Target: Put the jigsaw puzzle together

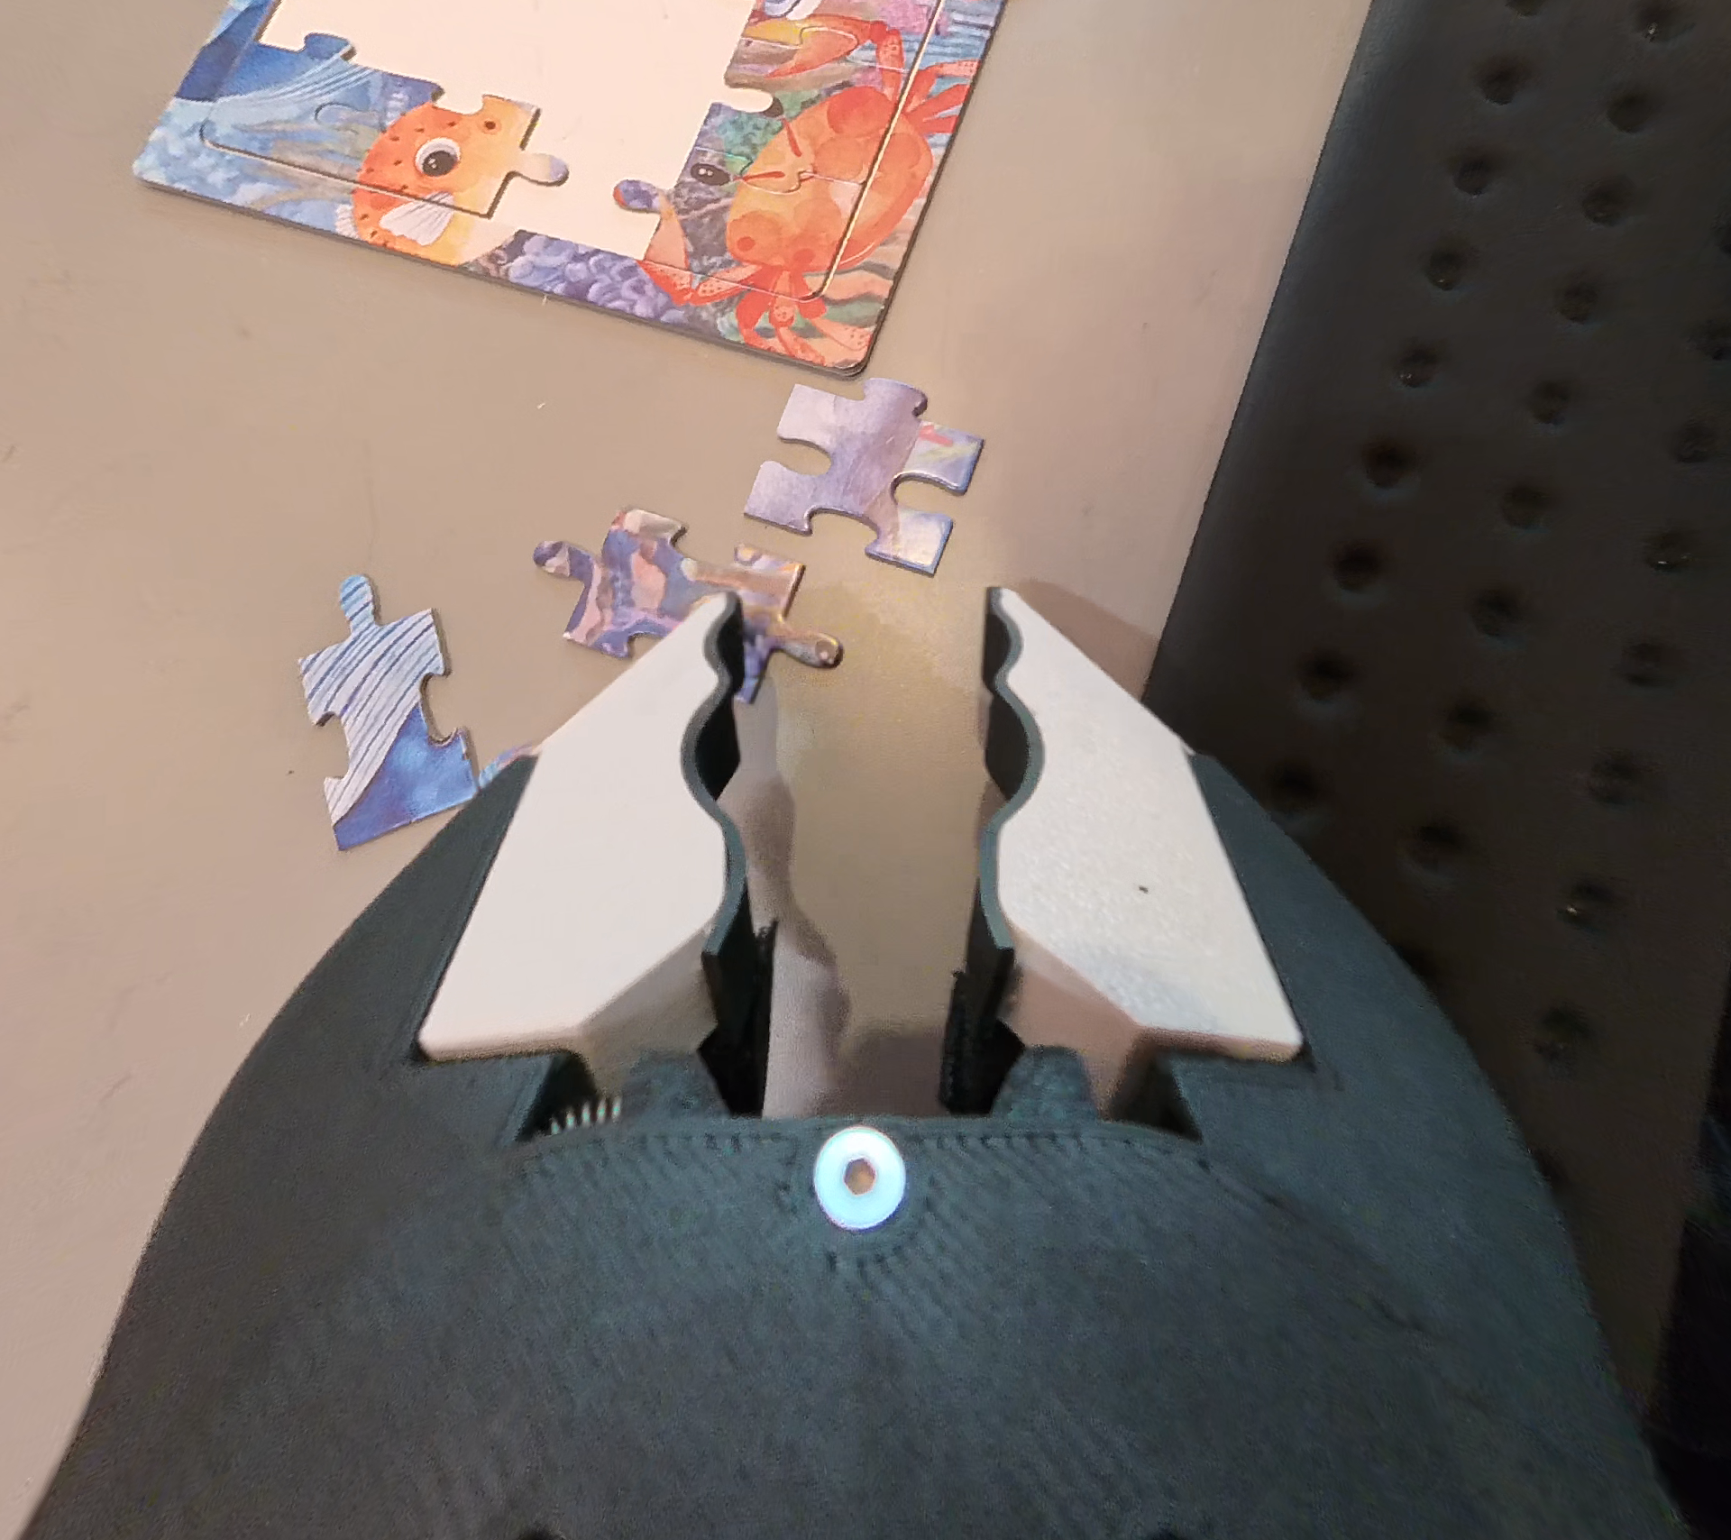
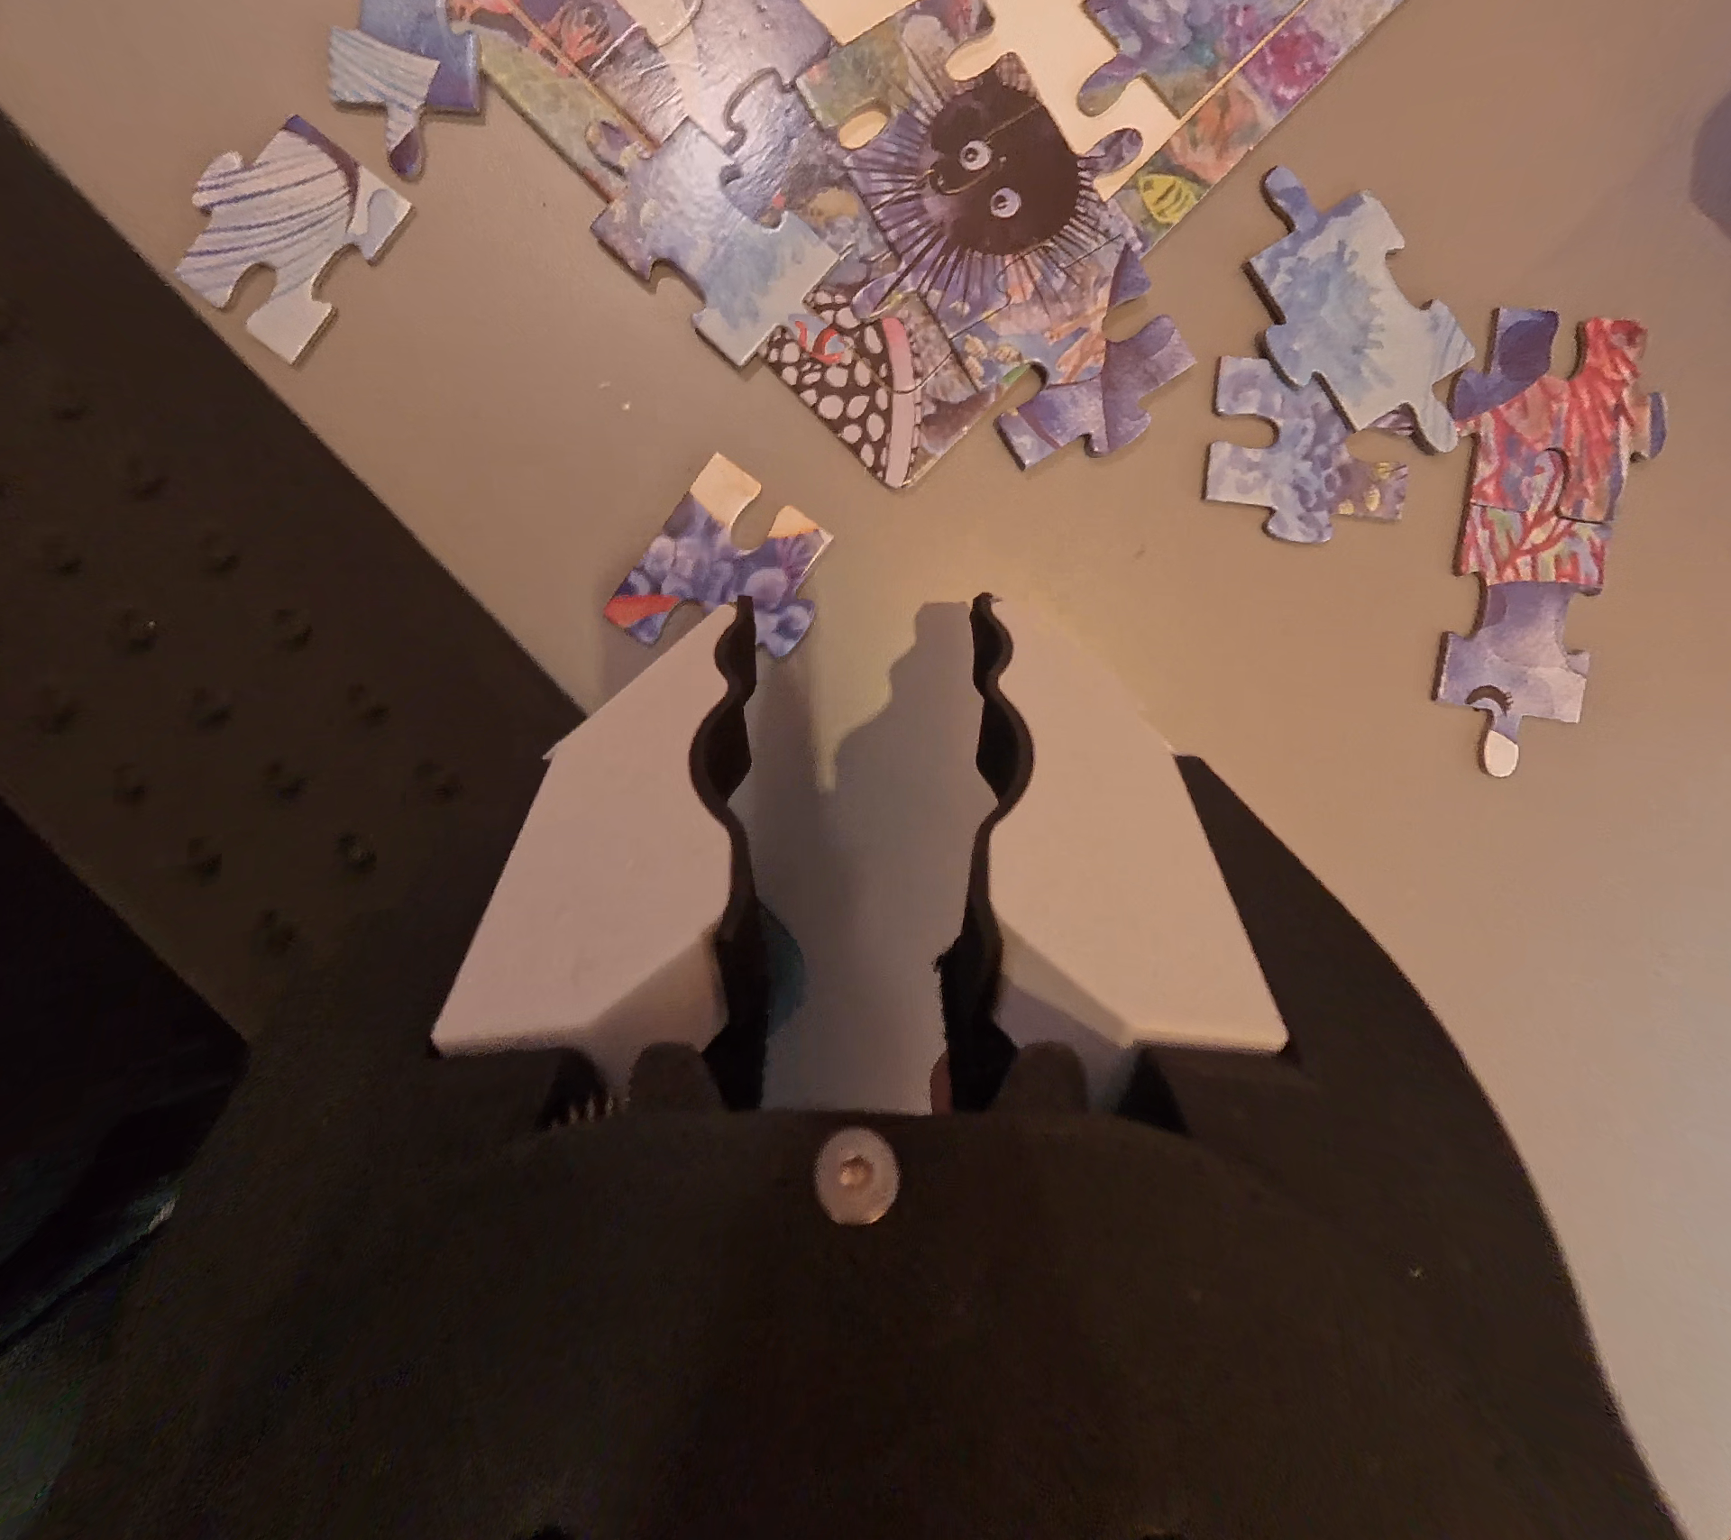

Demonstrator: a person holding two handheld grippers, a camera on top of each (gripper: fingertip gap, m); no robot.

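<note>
Beige table point(image 1: 140, 465), both tongs point(image 1: 857, 605) point(image 2: 857, 605) agape

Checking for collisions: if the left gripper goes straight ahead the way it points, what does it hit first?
Probably the loose lilac piece just ahead of the open left gripper, then the puzzle board; depth is unclear.
</note>
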